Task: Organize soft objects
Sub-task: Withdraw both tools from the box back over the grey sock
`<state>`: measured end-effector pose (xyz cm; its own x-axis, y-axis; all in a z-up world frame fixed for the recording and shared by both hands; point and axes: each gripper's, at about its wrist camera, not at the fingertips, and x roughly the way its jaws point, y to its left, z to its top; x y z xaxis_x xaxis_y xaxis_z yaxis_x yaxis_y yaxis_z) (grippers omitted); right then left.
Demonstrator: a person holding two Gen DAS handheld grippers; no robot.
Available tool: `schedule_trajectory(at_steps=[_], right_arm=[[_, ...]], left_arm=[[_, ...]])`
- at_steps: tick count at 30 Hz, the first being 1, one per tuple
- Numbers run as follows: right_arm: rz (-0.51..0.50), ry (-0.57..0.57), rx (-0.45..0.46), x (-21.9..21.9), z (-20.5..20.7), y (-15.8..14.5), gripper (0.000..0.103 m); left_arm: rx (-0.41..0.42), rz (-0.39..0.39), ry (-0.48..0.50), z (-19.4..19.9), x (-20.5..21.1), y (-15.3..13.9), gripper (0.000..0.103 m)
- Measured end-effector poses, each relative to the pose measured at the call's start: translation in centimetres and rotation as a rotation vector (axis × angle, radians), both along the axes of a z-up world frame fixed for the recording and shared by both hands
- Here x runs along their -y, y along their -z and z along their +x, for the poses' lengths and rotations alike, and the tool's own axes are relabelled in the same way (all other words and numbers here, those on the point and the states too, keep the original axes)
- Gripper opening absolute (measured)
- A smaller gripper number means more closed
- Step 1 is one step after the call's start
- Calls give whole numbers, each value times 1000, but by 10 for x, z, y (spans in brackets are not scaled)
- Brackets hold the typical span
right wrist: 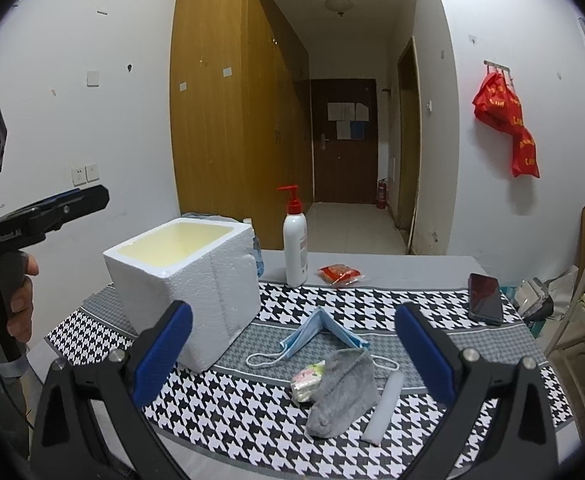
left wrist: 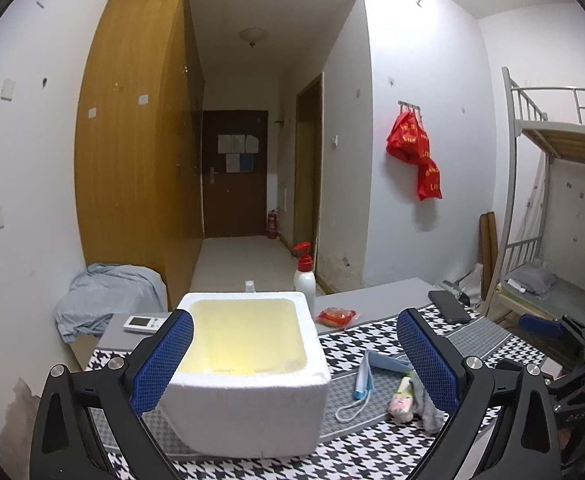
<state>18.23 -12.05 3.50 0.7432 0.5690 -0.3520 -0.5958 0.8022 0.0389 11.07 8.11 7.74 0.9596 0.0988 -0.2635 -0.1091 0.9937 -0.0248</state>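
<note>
A white foam box [left wrist: 248,364] [right wrist: 188,276] with a yellowish empty inside stands on the houndstooth tablecloth. To its right lie a blue face mask [right wrist: 320,334] [left wrist: 376,372], a grey sock [right wrist: 342,392] [left wrist: 426,404], a floral tissue packet [right wrist: 307,378] [left wrist: 401,398] and a white tube [right wrist: 384,408]. My left gripper [left wrist: 292,356] is open, its jaws either side of the box. My right gripper [right wrist: 292,356] is open above the sock and mask, holding nothing. A hand holds the left gripper's handle [right wrist: 8,276].
A pump bottle [right wrist: 295,240] [left wrist: 304,276], a red snack packet [right wrist: 339,274] [left wrist: 335,316] and a phone [right wrist: 484,298] [left wrist: 448,306] lie toward the table's back and right. A remote [left wrist: 144,323] sits at back left. A bunk bed [left wrist: 548,208] stands at right.
</note>
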Motion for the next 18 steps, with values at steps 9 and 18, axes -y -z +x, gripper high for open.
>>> schedule_trajectory(at_steps=[9,18], right_arm=[[5,8,34,12,-25,-3,102],[11,7,63,18,-42,0,102]], left_arm=[[25,-5,3,-29,17,4,102],[59,14,-18,-50,27,11,102]])
